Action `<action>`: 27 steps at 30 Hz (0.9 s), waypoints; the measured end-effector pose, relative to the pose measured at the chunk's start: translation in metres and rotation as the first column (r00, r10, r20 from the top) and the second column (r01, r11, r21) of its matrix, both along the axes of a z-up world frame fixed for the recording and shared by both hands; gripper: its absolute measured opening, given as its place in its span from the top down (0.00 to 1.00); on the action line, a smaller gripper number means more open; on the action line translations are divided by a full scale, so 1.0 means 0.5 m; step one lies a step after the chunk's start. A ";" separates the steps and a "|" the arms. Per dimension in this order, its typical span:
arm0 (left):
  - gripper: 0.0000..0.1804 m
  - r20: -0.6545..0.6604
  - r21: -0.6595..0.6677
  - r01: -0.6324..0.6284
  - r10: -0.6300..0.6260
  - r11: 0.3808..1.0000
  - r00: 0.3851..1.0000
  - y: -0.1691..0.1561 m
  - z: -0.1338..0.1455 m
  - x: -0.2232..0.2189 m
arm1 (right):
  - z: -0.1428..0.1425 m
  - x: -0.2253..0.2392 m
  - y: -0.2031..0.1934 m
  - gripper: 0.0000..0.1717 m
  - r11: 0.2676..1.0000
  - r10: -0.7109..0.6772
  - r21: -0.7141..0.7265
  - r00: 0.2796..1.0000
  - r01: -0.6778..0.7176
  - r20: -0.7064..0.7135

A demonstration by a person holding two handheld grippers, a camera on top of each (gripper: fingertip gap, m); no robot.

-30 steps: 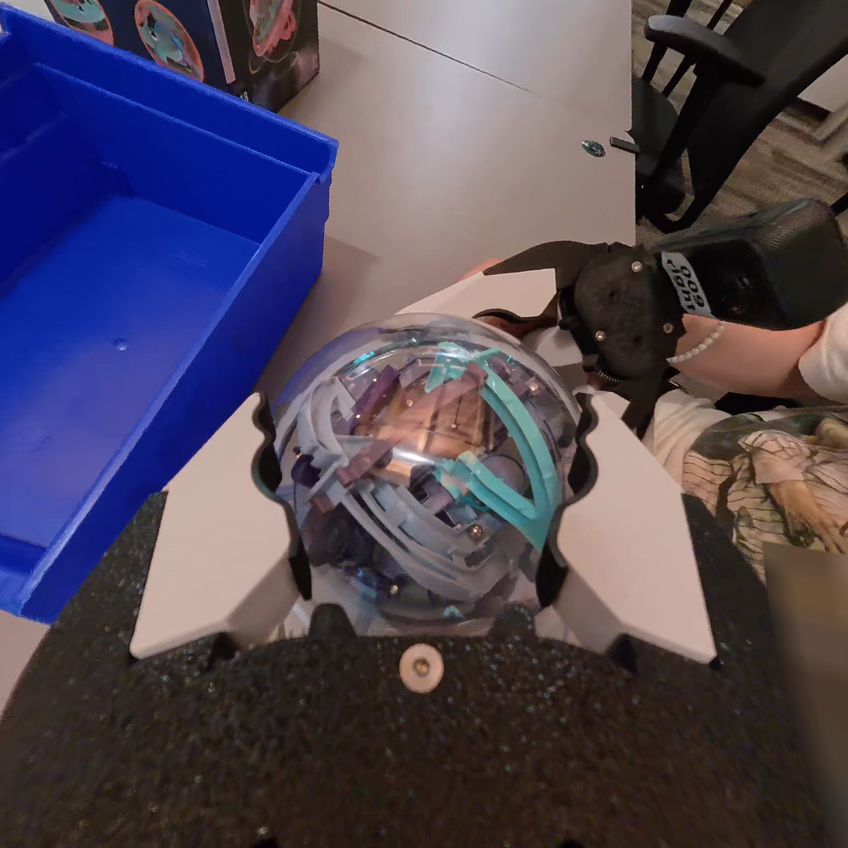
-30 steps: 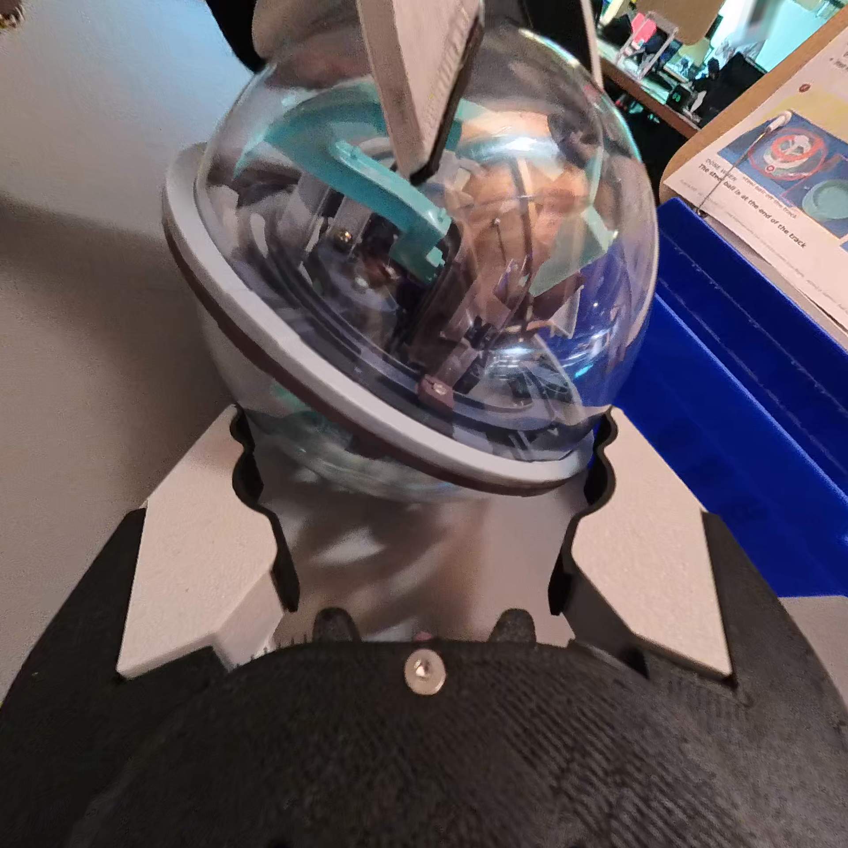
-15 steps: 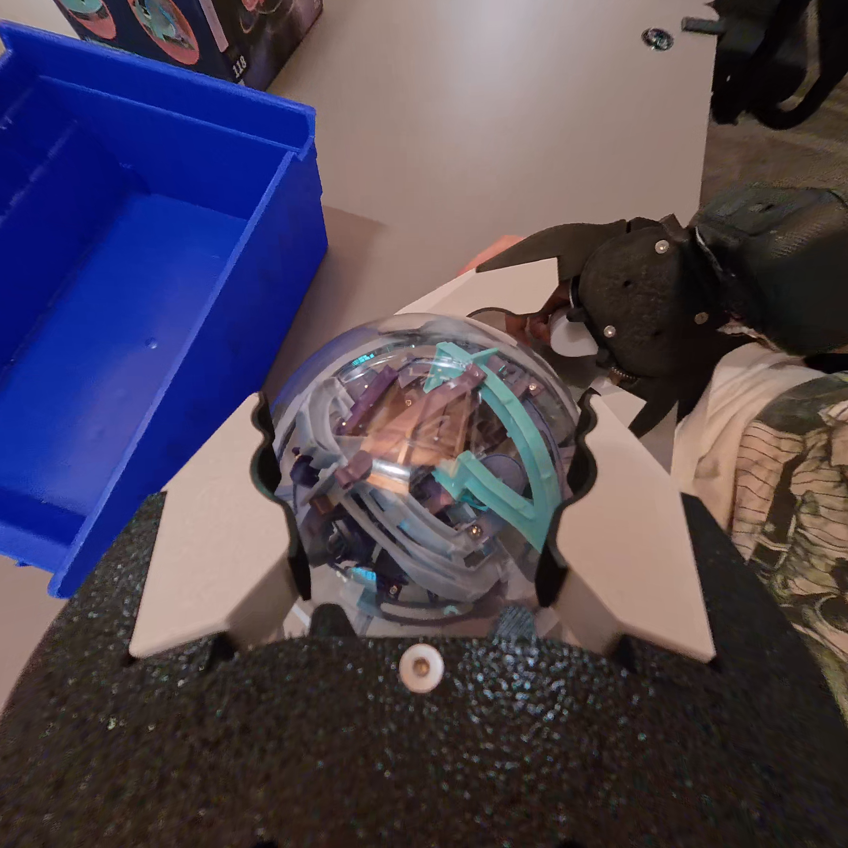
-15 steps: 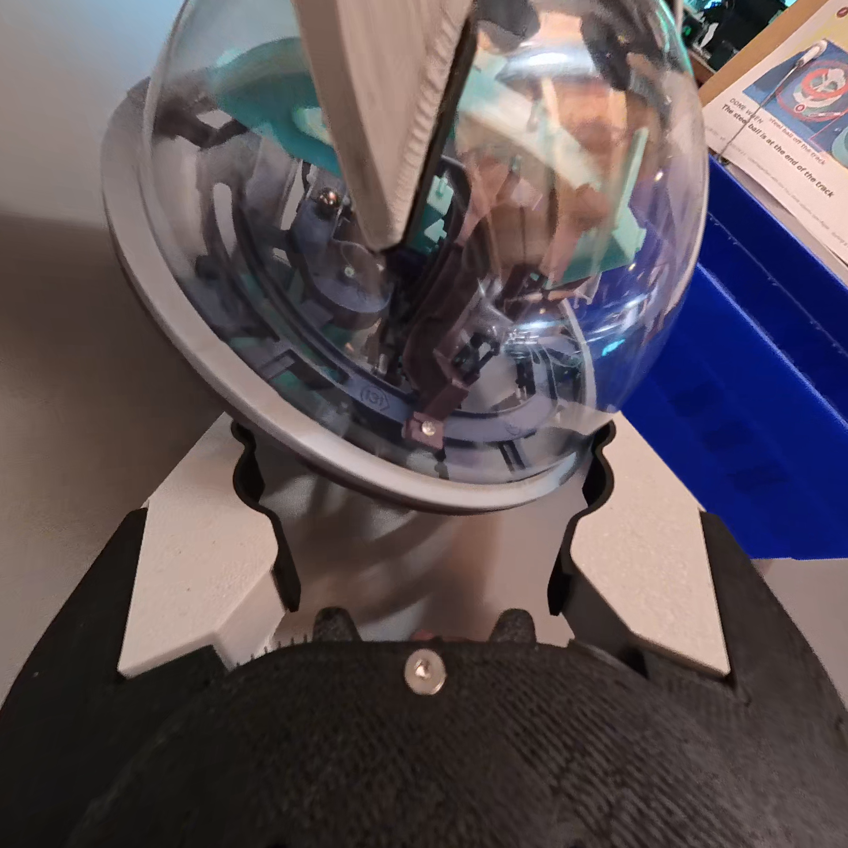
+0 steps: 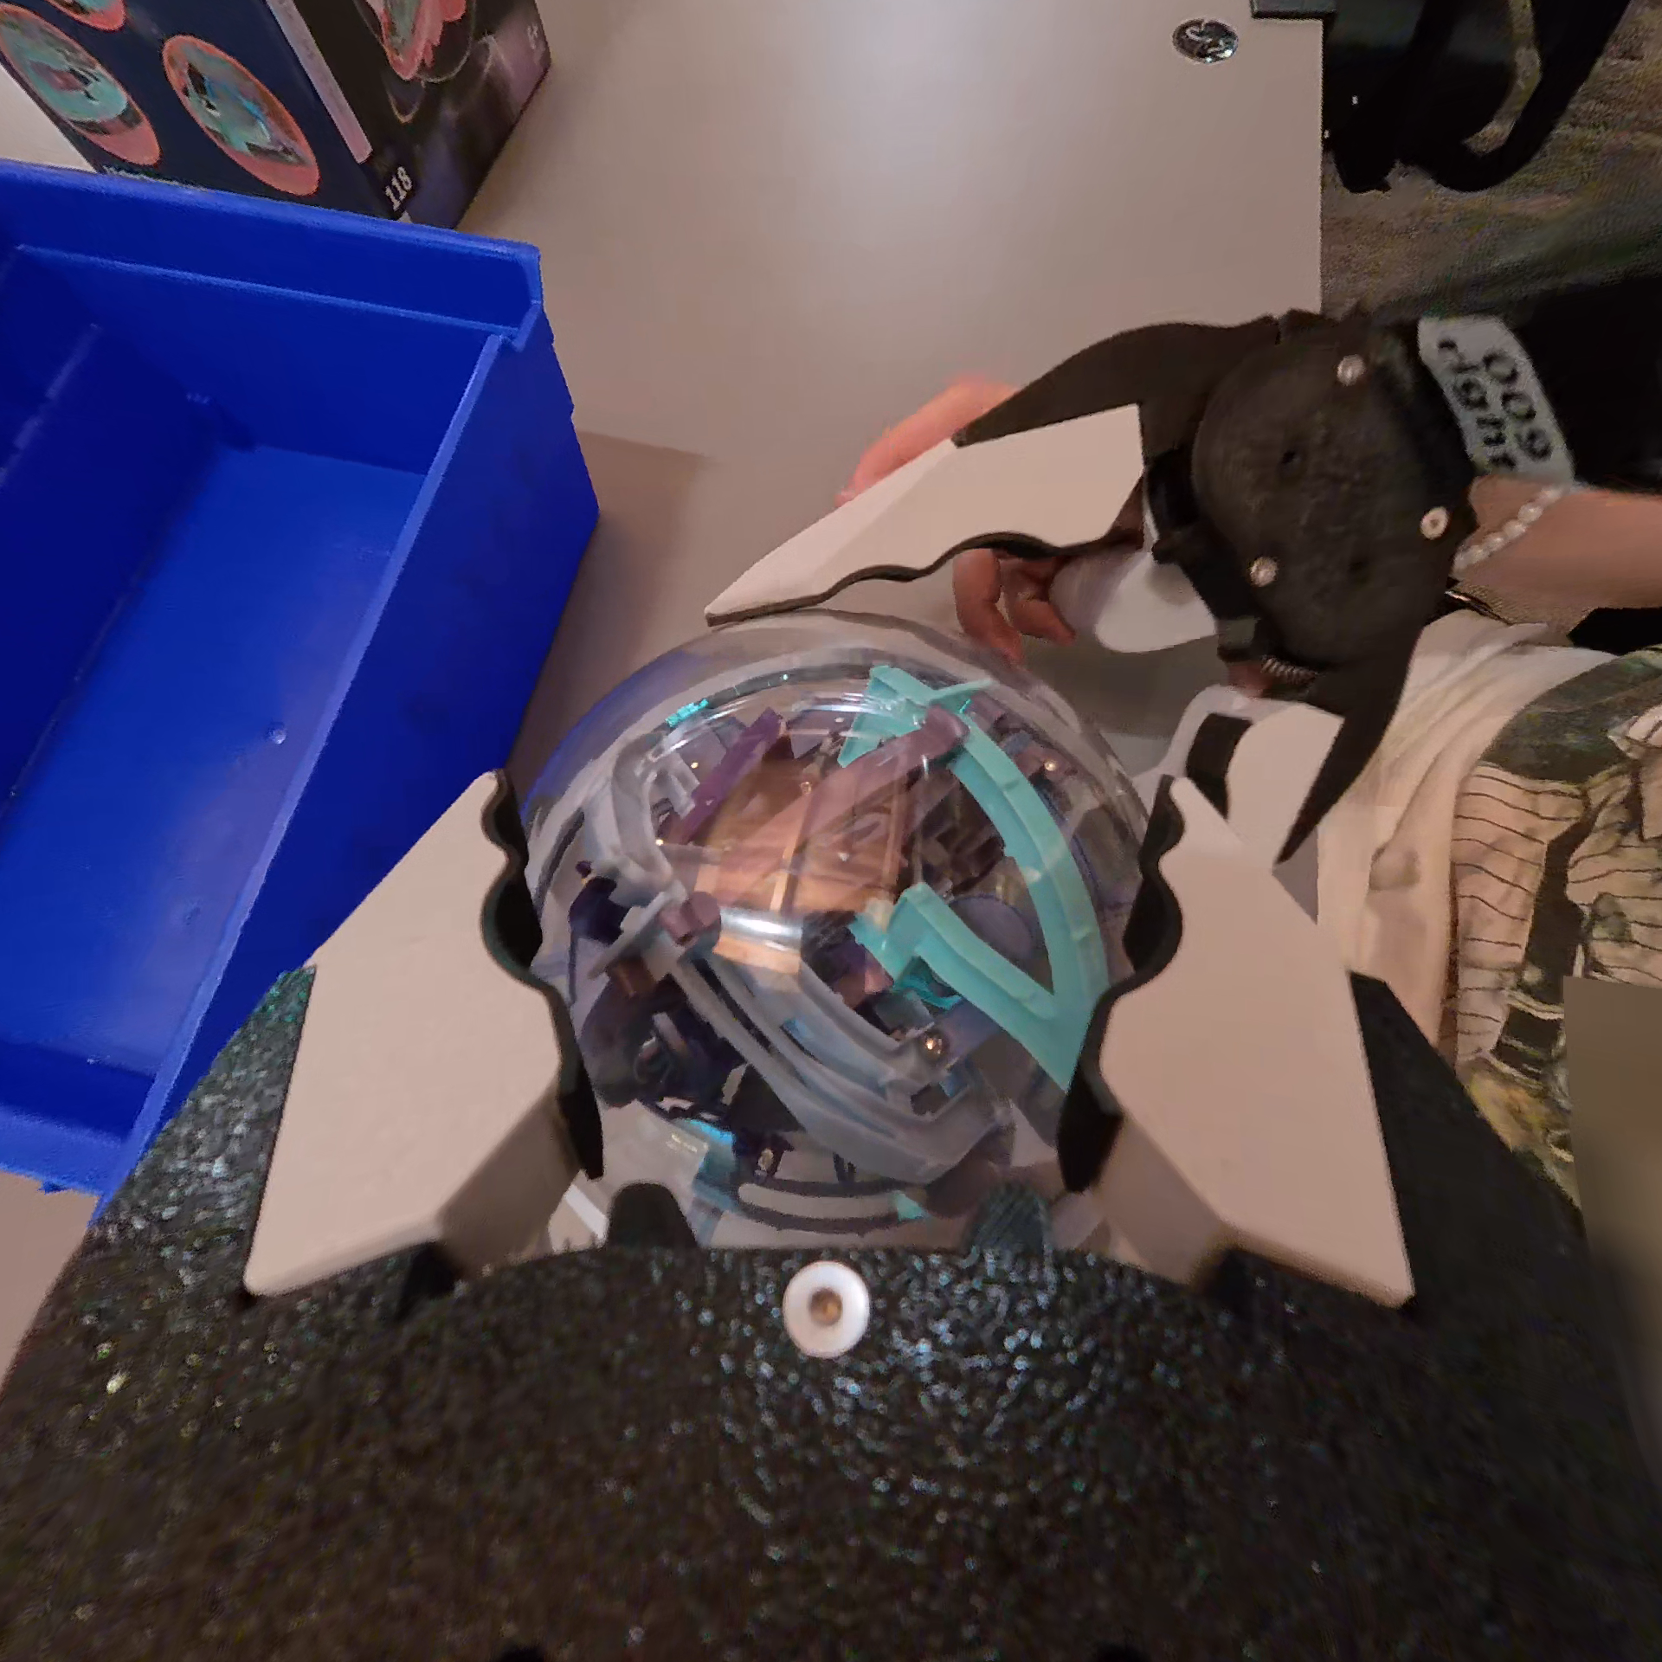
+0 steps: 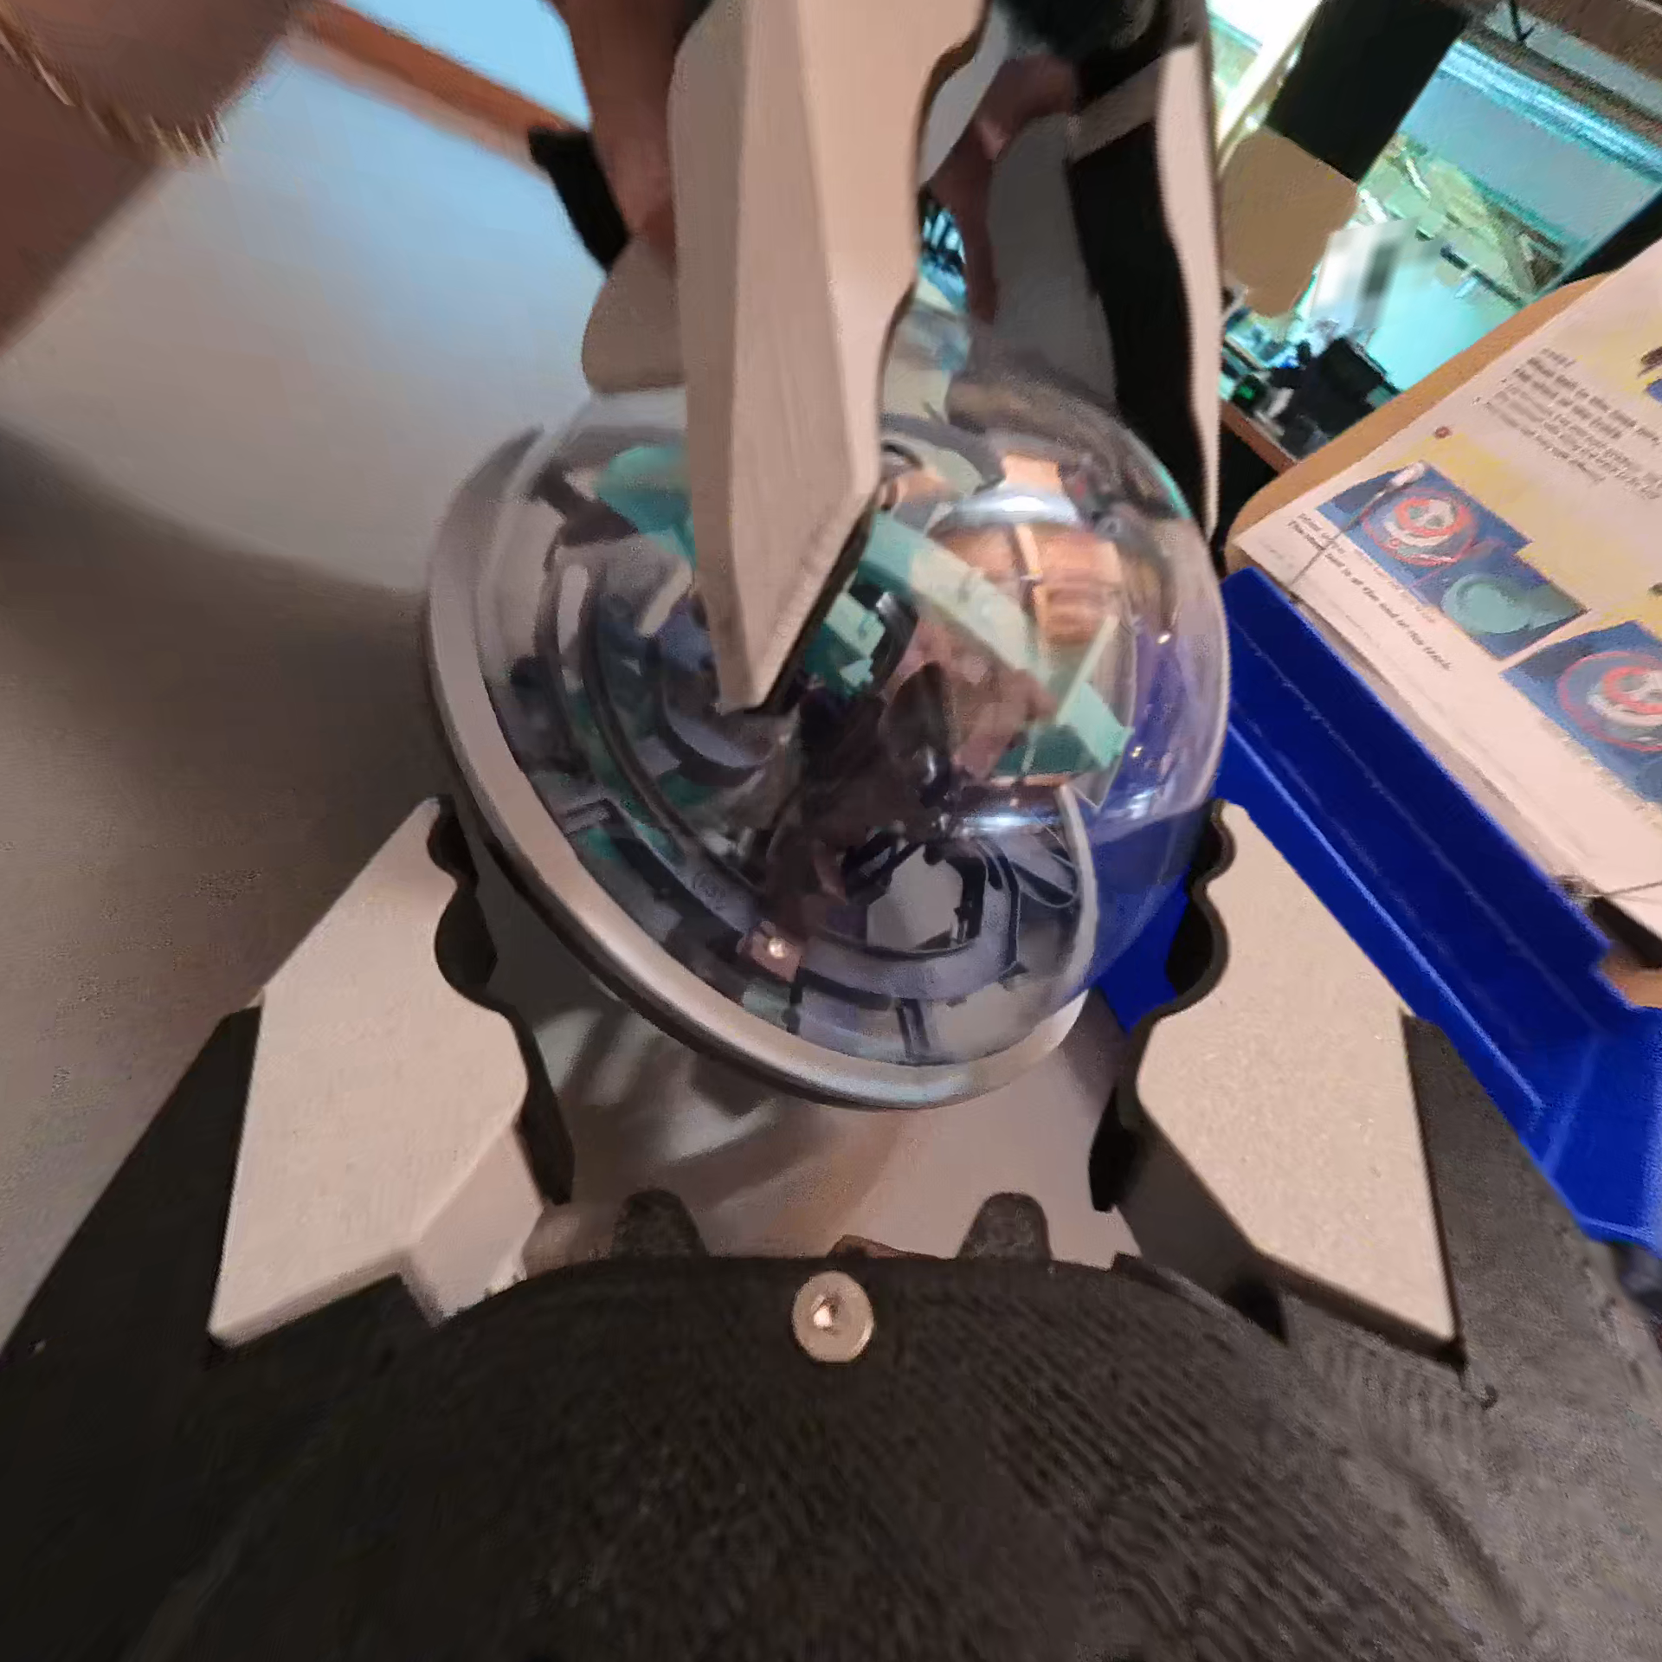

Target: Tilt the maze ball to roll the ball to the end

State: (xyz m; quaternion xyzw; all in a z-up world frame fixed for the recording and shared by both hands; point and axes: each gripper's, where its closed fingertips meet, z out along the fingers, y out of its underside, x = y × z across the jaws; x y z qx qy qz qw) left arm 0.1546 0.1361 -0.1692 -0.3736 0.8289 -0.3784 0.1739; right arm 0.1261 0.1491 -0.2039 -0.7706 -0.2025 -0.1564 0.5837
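Note:
The maze ball (image 5: 827, 899) is a clear dome with grey, purple and teal tracks inside. My left gripper (image 5: 832, 791) is shut on it, with both pads pressed against its sides. In the right wrist view the ball (image 6: 854, 764) hangs tilted, its grey rim low, and a left finger (image 6: 791, 405) presses on the dome from above. My right gripper (image 6: 823, 814) is open, with the ball just beyond its fingertips. In the left wrist view its upper finger (image 5: 899, 531) stands a little off the dome's far side. The small ball inside does not show.
An empty blue bin (image 5: 225, 585) stands on the beige table (image 5: 854, 225) to the left of the ball; it also shows in the right wrist view (image 6: 1394, 854). A printed box (image 5: 270, 90) stands behind it. A printed sheet on cardboard (image 6: 1484, 585) leans over the bin. A person's clothing (image 5: 1484, 899) is close on the right.
My right gripper's jaws have widened and its fingertips have come off the ball's rim, so the ball now sits farther ahead of them. My left gripper still holds the ball.

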 end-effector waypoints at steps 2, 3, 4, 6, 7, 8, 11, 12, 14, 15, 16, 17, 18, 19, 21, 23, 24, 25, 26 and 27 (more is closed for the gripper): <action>0.27 0.009 -0.008 0.009 -0.008 1.000 1.000 0.001 0.001 0.000 | -0.010 0.011 0.006 0.12 0.999 -0.046 -0.012 0.996 0.047 0.080; 0.27 0.013 -0.011 0.012 -0.012 1.000 1.000 0.003 0.001 0.000 | -0.011 0.013 0.007 0.12 0.998 -0.054 -0.015 0.994 0.056 0.093; 0.27 0.016 -0.016 0.010 -0.009 1.000 1.000 0.005 0.002 0.000 | -0.011 0.013 0.008 0.12 0.998 -0.061 -0.015 0.994 0.062 0.090; 0.27 0.014 -0.041 -0.023 0.024 0.999 1.000 0.016 0.006 0.004 | -0.009 0.015 0.009 0.13 0.997 -0.069 -0.010 0.995 0.070 0.070; 0.27 0.011 -0.060 -0.057 0.058 0.997 0.998 0.025 0.010 0.009 | -0.008 0.016 0.009 0.14 0.997 -0.071 -0.006 0.995 0.072 0.062; 0.27 0.003 -0.080 -0.089 0.090 0.993 0.996 0.034 0.013 0.012 | -0.007 0.017 0.008 0.15 0.997 -0.074 -0.003 0.996 0.074 0.058; 0.27 -0.028 -0.126 -0.140 0.138 0.982 0.990 0.062 0.014 0.006 | -0.005 0.016 0.009 0.15 0.997 -0.072 0.001 0.996 0.072 0.048; 0.27 -0.037 -0.141 -0.152 0.148 0.978 0.988 0.071 0.014 0.002 | -0.005 0.016 0.010 0.15 0.997 -0.073 0.002 0.996 0.073 0.045; 0.26 -0.084 -0.161 -0.164 0.152 0.973 0.985 0.082 0.002 -0.010 | -0.008 0.016 0.013 0.14 0.997 -0.073 -0.003 0.997 0.073 0.036; 0.24 -0.121 -0.161 -0.165 0.146 0.973 0.982 0.086 -0.013 -0.016 | -0.010 0.017 0.015 0.14 0.997 -0.077 -0.005 0.997 0.077 0.028; 0.20 -0.152 -0.160 -0.171 0.147 0.972 0.977 0.089 -0.027 -0.017 | -0.013 0.018 0.017 0.14 0.997 -0.081 -0.008 0.997 0.081 0.020; 0.17 -0.171 -0.176 -0.175 0.145 0.969 0.974 0.088 -0.034 -0.015 | -0.015 0.020 0.018 0.14 0.996 -0.087 -0.010 0.996 0.088 0.013; 0.17 -0.176 -0.199 -0.177 0.143 0.964 0.974 0.088 -0.034 -0.012 | -0.017 0.024 0.019 0.13 0.995 -0.098 -0.013 0.995 0.098 0.006; 0.17 -0.173 -0.212 -0.178 0.143 0.961 0.975 0.088 -0.033 -0.008 | -0.018 0.026 0.019 0.13 0.994 -0.106 -0.016 0.994 0.106 -0.002; 0.17 -0.163 -0.211 -0.170 0.137 0.963 0.977 0.086 -0.033 -0.010 | -0.022 0.029 0.019 0.15 0.993 -0.119 -0.021 0.993 0.118 -0.029; 0.17 -0.135 -0.183 -0.132 0.108 0.974 0.985 0.082 -0.034 -0.018 | -0.029 0.030 0.021 0.15 0.992 -0.128 -0.028 0.989 0.126 -0.073; 0.17 -0.116 -0.169 -0.113 0.094 0.979 0.989 0.078 -0.034 -0.021 | -0.032 0.032 0.022 0.15 0.991 -0.131 -0.028 0.987 0.129 -0.098; 0.17 -0.094 -0.156 -0.097 0.083 0.983 0.992 0.075 -0.033 -0.022 | -0.034 0.033 0.023 0.14 0.991 -0.132 -0.029 0.984 0.130 -0.121; 0.17 -0.070 -0.149 -0.082 0.073 0.985 0.995 0.070 -0.032 -0.022 | -0.037 0.033 0.023 0.13 0.991 -0.129 -0.039 0.983 0.125 -0.134; 0.17 -0.050 -0.147 -0.072 0.065 0.987 0.997 0.066 -0.032 -0.023 | -0.040 0.033 0.023 0.13 0.991 -0.127 -0.051 0.982 0.121 -0.139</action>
